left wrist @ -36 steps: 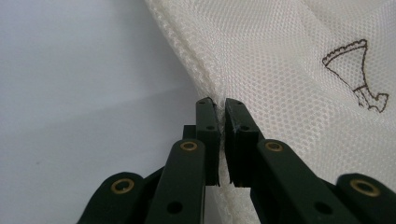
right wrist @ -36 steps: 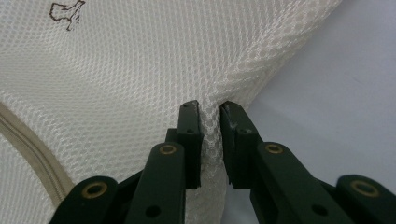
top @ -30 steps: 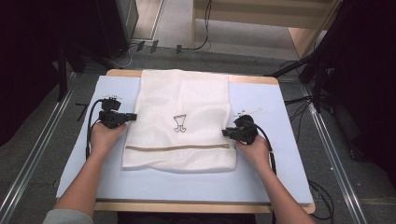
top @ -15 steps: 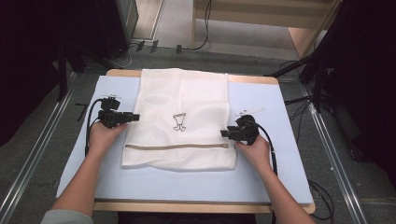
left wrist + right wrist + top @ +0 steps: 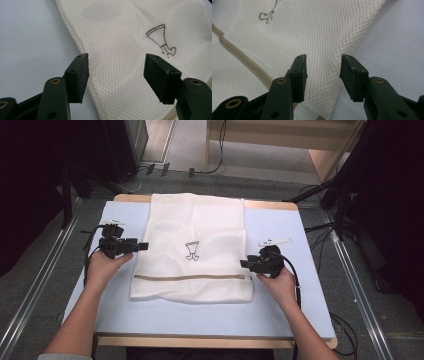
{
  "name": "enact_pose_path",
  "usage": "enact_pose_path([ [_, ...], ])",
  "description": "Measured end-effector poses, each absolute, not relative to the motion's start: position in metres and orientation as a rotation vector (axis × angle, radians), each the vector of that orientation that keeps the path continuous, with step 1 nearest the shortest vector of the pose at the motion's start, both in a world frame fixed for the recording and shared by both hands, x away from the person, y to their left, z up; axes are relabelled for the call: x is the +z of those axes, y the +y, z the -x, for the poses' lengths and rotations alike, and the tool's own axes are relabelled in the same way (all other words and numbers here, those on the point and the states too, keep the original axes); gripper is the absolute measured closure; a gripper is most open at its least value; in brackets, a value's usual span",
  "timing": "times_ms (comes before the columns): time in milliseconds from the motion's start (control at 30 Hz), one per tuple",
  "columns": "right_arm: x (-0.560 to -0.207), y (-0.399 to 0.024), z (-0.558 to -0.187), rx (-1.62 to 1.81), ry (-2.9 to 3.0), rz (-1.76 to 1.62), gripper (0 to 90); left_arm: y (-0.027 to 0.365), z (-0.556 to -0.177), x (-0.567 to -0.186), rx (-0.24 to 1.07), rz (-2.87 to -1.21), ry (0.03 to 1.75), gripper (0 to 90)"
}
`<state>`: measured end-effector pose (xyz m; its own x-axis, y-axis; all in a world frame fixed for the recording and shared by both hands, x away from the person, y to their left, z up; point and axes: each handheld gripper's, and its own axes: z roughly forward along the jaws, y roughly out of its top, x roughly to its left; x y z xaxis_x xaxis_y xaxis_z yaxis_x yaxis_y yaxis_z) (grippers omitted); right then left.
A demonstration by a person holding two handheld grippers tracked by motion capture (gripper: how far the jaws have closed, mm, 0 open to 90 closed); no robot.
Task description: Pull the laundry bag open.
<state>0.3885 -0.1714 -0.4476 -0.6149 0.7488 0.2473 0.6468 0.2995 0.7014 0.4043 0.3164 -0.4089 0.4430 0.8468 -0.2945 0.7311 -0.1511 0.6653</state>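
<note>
Lying long axis 12-to-6 on the table (image 5: 280, 320), the mesh bag (image 5: 200, 265) sits between both grippers: left (image 5: 144, 245) at 9 wide, right (image 5: 242, 264) at 3 half-open, both just opened, empty.

One white mesh laundry bag (image 5: 192, 247) lies on one blue mat (image 5: 310, 265), which covers one wooden table (image 5: 215, 341). The bag bears one printed emblem (image 5: 192, 250) and one beige zipper band (image 5: 190, 277). Two handheld grippers are present: one left gripper (image 5: 142, 246), one right gripper (image 5: 243, 263).
</note>
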Motion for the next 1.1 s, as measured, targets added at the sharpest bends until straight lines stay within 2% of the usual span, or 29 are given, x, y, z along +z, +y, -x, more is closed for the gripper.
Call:
enact_pose_path([
  [800, -0.441, -0.193, -0.352, 1.225, 2.409, -1.329, 60.7, 0.271, -0.387, -0.399, 0.134, -1.995, 1.219, 36.9],
  [1033, -0.445, -0.194, -0.351, 1.209, 2.416, -1.351, 68.0, 0.257, -0.39, -0.399, 0.116, -2.015, 1.172, 36.7],
  [1100, -0.447, -0.194, -0.351, 1.21, 2.422, -1.356, 72.7, 0.252, -0.391, -0.4, 0.112, -2.025, 1.163, 36.6],
])
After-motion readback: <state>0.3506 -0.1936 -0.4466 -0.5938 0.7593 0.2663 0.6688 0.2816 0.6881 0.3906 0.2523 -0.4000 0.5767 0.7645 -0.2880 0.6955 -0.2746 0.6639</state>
